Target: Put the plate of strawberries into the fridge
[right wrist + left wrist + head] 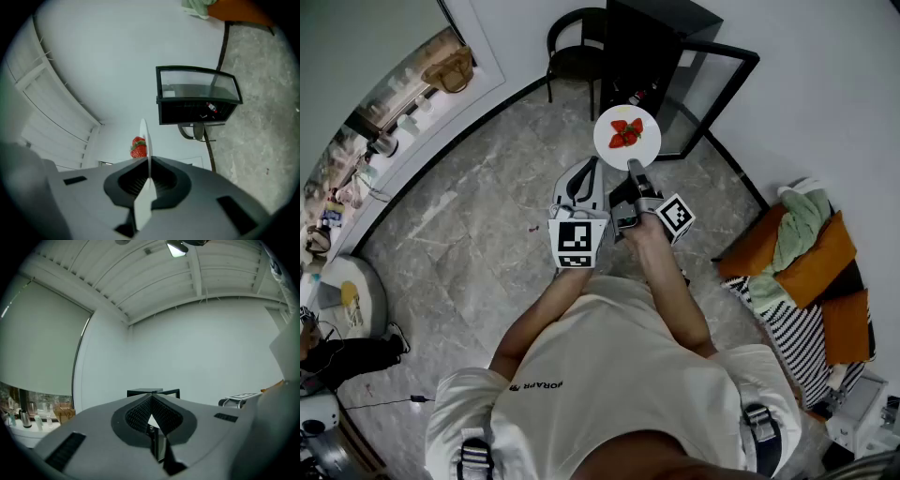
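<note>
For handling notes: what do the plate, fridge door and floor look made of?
The small round white plate looks glazed ceramic, maybe melamine: thin, smooth rim. The black fridge's door seems clear glass in a dark frame, see-through. The floor looks polished grey marble-look tile: veined, faint joints.

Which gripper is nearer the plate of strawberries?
Right. The right gripper is shut on the near rim of the plate. The left gripper sits just beside that rim, shut and empty.
</note>
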Motion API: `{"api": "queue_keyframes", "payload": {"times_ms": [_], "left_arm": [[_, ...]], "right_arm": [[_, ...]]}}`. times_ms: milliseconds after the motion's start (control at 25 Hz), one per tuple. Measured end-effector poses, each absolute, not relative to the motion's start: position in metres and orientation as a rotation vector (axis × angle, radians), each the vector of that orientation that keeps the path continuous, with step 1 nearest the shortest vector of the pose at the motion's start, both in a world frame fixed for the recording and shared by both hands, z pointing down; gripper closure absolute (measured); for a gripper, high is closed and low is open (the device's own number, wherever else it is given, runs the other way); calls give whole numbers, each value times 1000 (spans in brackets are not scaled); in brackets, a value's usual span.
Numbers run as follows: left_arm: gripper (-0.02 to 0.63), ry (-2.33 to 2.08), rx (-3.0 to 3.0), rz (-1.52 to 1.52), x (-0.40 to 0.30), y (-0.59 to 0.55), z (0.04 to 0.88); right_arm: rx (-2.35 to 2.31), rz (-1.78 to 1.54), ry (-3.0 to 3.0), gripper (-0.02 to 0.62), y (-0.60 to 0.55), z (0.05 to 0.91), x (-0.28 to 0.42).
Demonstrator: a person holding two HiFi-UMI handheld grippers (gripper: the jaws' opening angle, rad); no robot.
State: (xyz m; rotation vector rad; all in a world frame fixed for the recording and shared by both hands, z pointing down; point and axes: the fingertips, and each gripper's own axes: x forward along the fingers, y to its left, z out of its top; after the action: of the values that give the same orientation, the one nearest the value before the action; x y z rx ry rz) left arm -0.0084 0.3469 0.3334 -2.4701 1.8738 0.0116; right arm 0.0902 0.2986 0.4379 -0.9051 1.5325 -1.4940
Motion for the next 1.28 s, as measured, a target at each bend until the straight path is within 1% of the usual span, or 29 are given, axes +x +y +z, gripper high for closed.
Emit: {"api": "queue_keyframes", "payload": {"times_ms": [880, 1120, 1280], "left_arm": [[604, 1918, -2437, -40, 17, 372, 341], [604, 1925, -2433, -63, 33, 388, 356], [603, 1916, -2441, -72, 35, 382, 359]], "right_arm": [[-887, -1508, 1592, 574, 322, 436, 107], [-920, -1552, 1577, 574, 338, 457, 124], [-889, -1530, 1576, 575, 331, 454, 125]]}}
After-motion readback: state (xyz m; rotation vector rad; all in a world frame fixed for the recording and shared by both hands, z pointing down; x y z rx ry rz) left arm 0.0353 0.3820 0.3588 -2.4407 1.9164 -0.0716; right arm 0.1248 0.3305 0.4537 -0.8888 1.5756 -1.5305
